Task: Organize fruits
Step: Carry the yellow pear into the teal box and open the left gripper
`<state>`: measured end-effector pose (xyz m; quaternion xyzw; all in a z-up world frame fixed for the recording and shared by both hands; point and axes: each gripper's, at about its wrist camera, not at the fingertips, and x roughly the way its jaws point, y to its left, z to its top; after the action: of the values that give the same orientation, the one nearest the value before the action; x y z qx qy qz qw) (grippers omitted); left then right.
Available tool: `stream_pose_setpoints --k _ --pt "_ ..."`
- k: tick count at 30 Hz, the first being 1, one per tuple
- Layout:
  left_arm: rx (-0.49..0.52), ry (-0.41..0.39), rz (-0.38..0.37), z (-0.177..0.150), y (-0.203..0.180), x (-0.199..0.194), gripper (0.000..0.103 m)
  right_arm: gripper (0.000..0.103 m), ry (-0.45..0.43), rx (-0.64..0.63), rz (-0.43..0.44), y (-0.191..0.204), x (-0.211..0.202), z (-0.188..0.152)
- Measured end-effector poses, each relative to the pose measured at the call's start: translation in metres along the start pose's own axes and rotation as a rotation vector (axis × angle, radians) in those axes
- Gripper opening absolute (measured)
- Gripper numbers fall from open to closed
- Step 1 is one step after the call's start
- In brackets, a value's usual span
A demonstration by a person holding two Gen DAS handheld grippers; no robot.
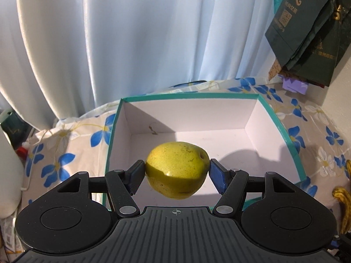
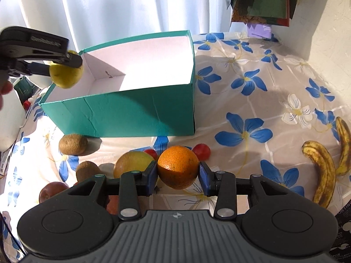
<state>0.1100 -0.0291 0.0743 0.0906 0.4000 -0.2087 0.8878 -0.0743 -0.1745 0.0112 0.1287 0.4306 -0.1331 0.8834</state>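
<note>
Pale curtains hang behind a table covered in a cloth printed with blue flowers (image 2: 244,132), sunlit in patches.

Closest in, the left gripper (image 1: 177,172) has its fingers (image 1: 136,175) closed on a yellow-green pear (image 1: 176,169), clamped across its widest part so the round fruit cannot roll out. The pear is clear of any surface, held above the near edge of a teal box (image 1: 283,122) whose white inside looks empty apart from a small brown scrap by the back wall. Holding the fruit over the open top looks like the lead-in to lowering it inside. From the right wrist view the same pear (image 2: 65,74) shows at the box's far left corner, with part of a hand visible behind that gripper.

The right gripper (image 2: 178,171) has its fingers (image 2: 151,176) pressed against both sides of an orange (image 2: 178,167), again across the middle. The orange appears lifted off the cloth, just in front of the box's teal front wall (image 2: 122,114), probably next in line for the box.

Further out, loose fruit waits on the cloth: a yellowish round fruit (image 2: 132,164) just left of the orange, two kiwis (image 2: 72,144) near the box's front left corner, a red apple (image 2: 52,191) lower left, and small red fruits (image 2: 201,151) behind the orange. Two spotted bananas (image 2: 324,171) lie well apart at the right edge. Dark green paper bags (image 1: 307,37) hang by the wall at the back right.
</note>
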Motion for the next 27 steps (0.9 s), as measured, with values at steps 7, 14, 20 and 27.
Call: stream_pose_setpoints --k 7,14,20,27 --pt "0.007 -0.001 -0.002 -0.004 -0.004 0.021 0.068 0.039 -0.024 0.013 -0.009 -0.002 -0.003 0.003" --pt "0.015 0.049 0.005 -0.012 -0.009 0.049 0.068 0.039 -0.051 0.045 -0.023 -0.009 -0.005 0.004" --pt "0.014 0.110 0.041 -0.021 -0.010 0.074 0.068 0.039 -0.060 0.056 -0.030 -0.012 -0.004 0.006" --pt "-0.017 0.153 0.045 -0.025 -0.004 0.087 0.069 0.039 -0.077 0.056 -0.033 -0.010 -0.003 0.012"
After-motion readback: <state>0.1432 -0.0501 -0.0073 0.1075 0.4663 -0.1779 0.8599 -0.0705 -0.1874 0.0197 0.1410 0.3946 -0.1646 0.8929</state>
